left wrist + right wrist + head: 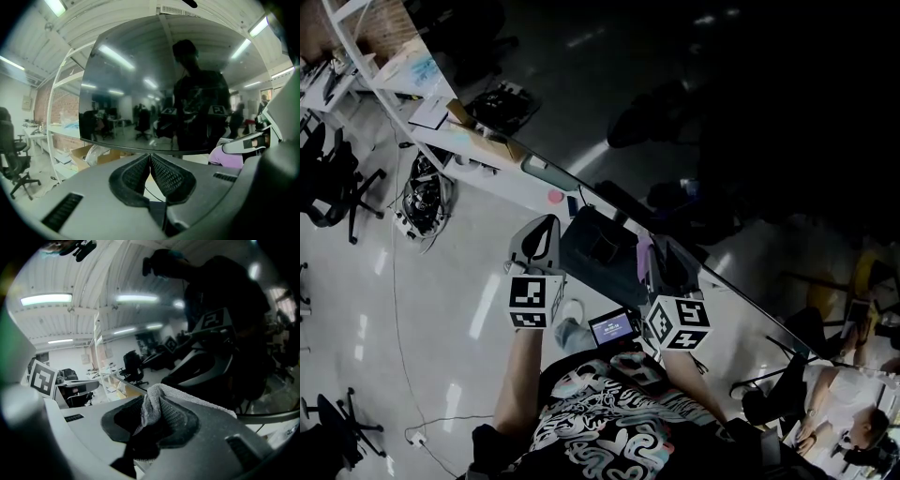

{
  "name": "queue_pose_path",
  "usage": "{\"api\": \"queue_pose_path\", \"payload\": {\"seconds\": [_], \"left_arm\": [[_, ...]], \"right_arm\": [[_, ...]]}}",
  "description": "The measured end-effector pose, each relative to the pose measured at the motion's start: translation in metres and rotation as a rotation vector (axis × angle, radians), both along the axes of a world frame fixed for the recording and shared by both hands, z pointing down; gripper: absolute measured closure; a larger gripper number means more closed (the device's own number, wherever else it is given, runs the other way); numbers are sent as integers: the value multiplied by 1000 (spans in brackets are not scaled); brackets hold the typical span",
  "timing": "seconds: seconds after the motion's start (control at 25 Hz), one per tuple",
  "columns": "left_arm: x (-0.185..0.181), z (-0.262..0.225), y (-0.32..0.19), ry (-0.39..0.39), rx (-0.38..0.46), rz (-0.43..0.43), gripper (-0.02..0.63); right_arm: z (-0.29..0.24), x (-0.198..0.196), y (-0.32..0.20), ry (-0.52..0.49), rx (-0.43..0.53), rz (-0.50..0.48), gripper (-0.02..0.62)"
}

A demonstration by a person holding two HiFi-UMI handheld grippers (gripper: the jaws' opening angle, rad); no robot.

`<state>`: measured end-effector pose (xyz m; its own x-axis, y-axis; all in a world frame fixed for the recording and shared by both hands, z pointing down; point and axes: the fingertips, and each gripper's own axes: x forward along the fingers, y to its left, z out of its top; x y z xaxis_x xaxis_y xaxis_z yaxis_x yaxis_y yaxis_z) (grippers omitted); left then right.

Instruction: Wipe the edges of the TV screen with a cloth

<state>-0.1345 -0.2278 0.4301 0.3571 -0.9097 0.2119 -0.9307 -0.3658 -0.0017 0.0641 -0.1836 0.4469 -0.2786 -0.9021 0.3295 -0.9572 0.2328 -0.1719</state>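
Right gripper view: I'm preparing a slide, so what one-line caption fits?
Right tongs shut on a grey cloth, facing the dark, reflective TV screen.

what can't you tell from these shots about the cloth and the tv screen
Whether the cloth touches the TV screen: the right gripper view is too dark, and in the head view the right hand-held gripper covers the contact.
Dust or smears along the screen's edges: lost in reflections, every view.
Text on the small display: too small, head view.
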Motion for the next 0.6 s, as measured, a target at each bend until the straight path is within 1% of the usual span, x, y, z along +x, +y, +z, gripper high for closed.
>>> {"api": "queue_pose_path", "payload": {"seconds": [0.6], "left_arm": [[-17,-4,-16,0,-2,-3,588]], "right_arm": [[-1,-24,-17,-3,-4,-13,476]]}}
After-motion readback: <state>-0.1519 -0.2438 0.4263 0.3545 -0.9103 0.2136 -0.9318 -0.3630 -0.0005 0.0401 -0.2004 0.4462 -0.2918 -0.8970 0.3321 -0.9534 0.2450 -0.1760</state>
